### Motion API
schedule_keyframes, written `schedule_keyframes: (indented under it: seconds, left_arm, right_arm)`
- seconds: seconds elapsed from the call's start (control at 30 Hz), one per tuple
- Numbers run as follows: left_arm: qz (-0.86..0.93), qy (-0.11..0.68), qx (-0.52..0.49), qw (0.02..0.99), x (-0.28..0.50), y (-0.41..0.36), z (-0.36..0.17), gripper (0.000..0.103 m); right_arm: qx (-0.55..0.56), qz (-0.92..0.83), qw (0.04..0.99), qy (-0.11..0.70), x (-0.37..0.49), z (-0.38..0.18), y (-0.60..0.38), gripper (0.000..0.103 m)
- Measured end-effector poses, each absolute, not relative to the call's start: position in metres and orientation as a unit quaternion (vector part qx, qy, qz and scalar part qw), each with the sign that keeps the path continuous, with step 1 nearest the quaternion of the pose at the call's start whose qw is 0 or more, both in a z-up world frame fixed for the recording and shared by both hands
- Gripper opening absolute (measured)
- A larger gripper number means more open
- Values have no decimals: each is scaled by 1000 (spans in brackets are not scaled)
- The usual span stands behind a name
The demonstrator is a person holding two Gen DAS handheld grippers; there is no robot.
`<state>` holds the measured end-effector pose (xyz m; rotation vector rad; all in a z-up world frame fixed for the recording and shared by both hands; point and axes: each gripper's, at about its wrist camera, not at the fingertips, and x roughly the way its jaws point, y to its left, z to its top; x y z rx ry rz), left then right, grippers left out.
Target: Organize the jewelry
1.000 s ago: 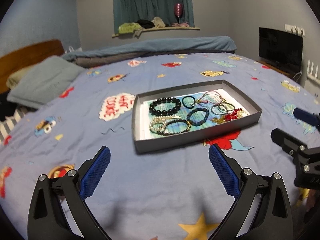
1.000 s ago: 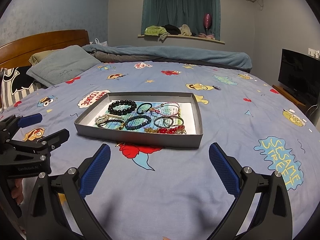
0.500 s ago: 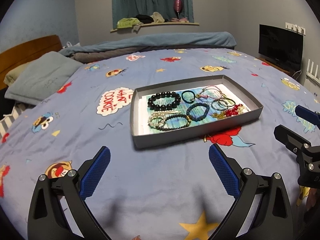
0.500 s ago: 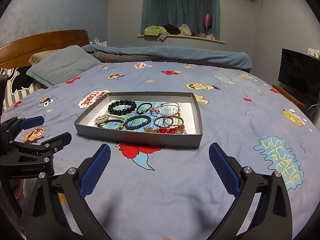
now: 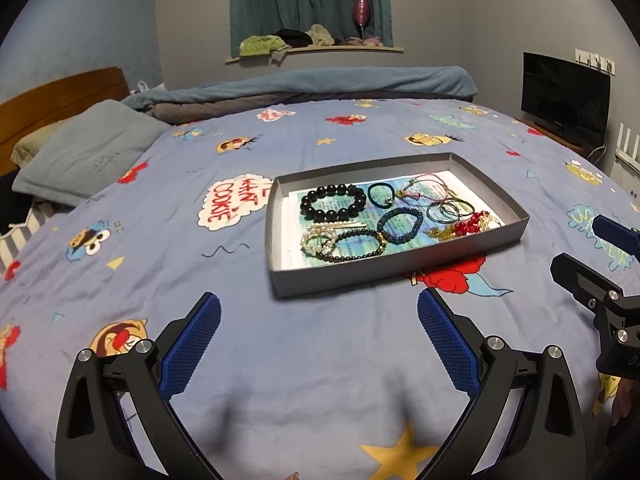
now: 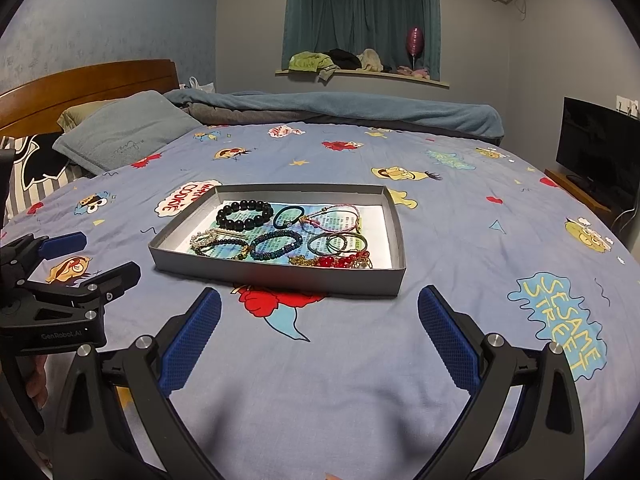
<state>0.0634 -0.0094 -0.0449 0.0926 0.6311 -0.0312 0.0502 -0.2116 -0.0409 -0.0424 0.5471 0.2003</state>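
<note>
A shallow grey tray (image 5: 400,270) sits on the bedspread (image 5: 320,360), and all the jewelry that shows lies inside it on a printed sheet: a black bead bracelet (image 5: 334,205) at the back left, a dark hair tie (image 5: 382,195) beside it, a pink cord bracelet (image 5: 426,190) toward the back right, a blue bead bracelet (image 5: 400,226) in the middle, thin bangles (image 5: 450,210) to its right, a pearl piece (image 5: 318,238) overlapping a dark bead strand (image 5: 356,246) at the front left, and a red and gold tangle (image 5: 464,229) at the front right. The left gripper (image 5: 319,344) hangs over the cloth short of the tray, spread wide with nothing between its fingers; the right gripper (image 6: 319,342) does the same from the other side, equally wide and empty. The pieces are gathered in one place, yet several overlap or touch, so this fits either a tray waiting to be sorted or one just filled; the pictures do not settle which. If more sorting is meant, any pick would need a fingertip slipped under a thin loop without dragging its neighbours, and the tangled red chain looks the likeliest to snag. The light tray may slide on the soft bedding.
</note>
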Motion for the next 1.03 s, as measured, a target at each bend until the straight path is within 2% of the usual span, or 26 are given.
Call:
schedule_keyframes:
  seconds: [0.7, 1.03]
  left_arm:
    - [-33, 284, 47, 957, 57, -9, -39, 97]
    - [-29, 312, 48, 948, 66, -10, -46, 97]
  right_arm:
    - [-21, 98, 958, 270, 51, -40, -211, 97]
    - [-21, 99, 958, 269, 51, -41, -210, 97]
